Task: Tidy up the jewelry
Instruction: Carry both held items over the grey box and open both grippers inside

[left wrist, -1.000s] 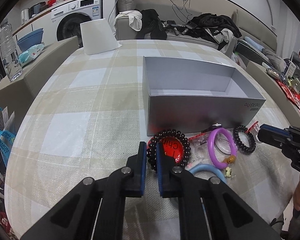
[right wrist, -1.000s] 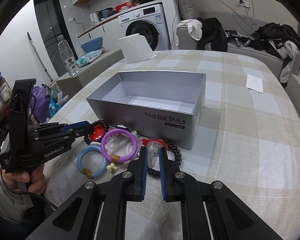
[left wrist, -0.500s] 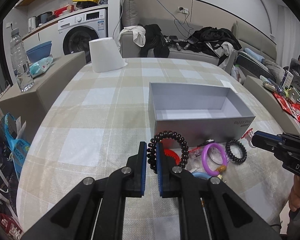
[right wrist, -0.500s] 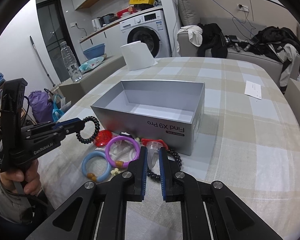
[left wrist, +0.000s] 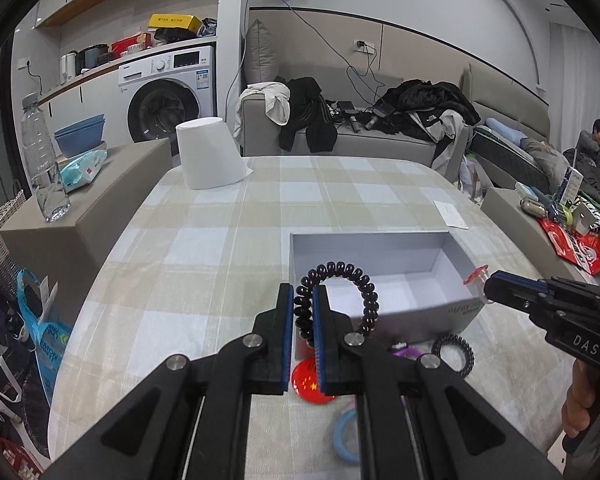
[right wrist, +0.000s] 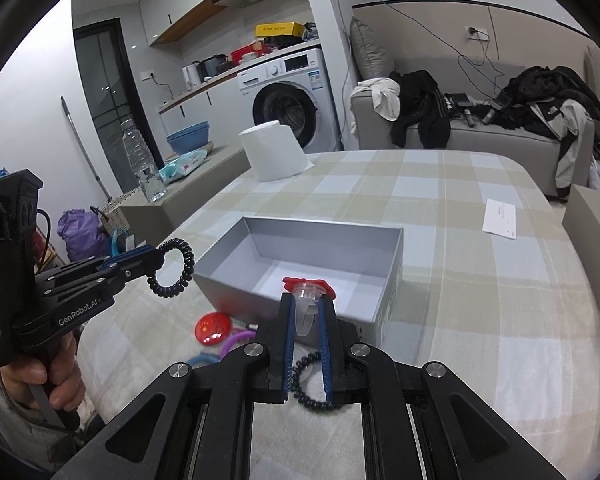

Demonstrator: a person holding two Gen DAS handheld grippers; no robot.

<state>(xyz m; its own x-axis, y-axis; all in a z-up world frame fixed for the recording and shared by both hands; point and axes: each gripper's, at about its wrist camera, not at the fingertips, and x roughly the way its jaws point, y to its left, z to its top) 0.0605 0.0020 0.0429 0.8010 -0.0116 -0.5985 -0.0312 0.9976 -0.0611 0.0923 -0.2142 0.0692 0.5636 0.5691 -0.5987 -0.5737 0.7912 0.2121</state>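
While clamped, black bracelet (left wrist: 342,276) between jaws

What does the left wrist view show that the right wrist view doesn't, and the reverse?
Left wrist only: a seated person far right, and the coil bracelet lying whole beside the box.

Right wrist only: the clear piece clamped in the right gripper, and a purple bag on the floor.

Both: the grey box, the bead bracelet held in the left gripper, the red disc, and the paper roll.
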